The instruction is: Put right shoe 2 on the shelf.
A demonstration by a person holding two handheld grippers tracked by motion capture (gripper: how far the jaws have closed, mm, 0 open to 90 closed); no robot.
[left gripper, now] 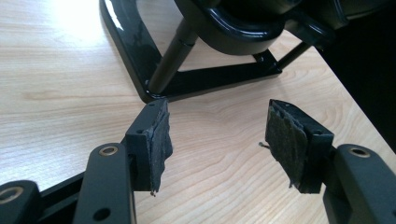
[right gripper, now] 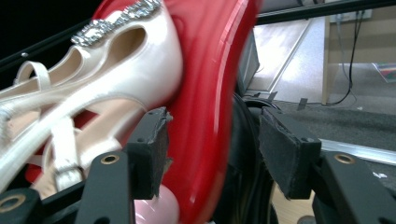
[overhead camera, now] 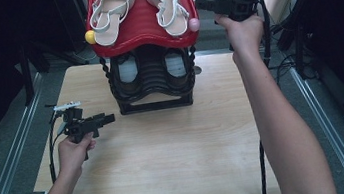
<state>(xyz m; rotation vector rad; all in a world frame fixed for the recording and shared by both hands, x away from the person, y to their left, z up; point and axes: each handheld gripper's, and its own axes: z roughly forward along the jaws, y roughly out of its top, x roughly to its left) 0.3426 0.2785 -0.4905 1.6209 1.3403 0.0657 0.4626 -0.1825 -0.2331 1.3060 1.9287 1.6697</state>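
My right tongs [right gripper: 212, 154] gape unclenched around the red shoe rack tier's [overhead camera: 143, 30] rim, beside the white sandal [right gripper: 107, 70]; left tongs [left gripper: 224, 140] idle, released, above the counter [overhead camera: 166, 148]. Next, I'd clench that rim.

Two hand-held grippers at a shoe rack on a wooden tabletop

A black shoe rack [overhead camera: 153, 82] stands at the far middle of the tabletop [overhead camera: 167, 153], with a red top tier [overhead camera: 144, 32] carrying a pair of white strappy sandals [overhead camera: 137, 3]; a yellow knob [overhead camera: 90, 36] and a pink knob [overhead camera: 194, 24] sit at the tier's front corners, and darker shoes show on the lower tier. The right gripper [overhead camera: 199, 3] is held up level, its fingers just beside the red tier's right edge near the pink knob. The left gripper [overhead camera: 110, 118] hangs low over the tabletop, pointing toward the rack's base, apart from it.
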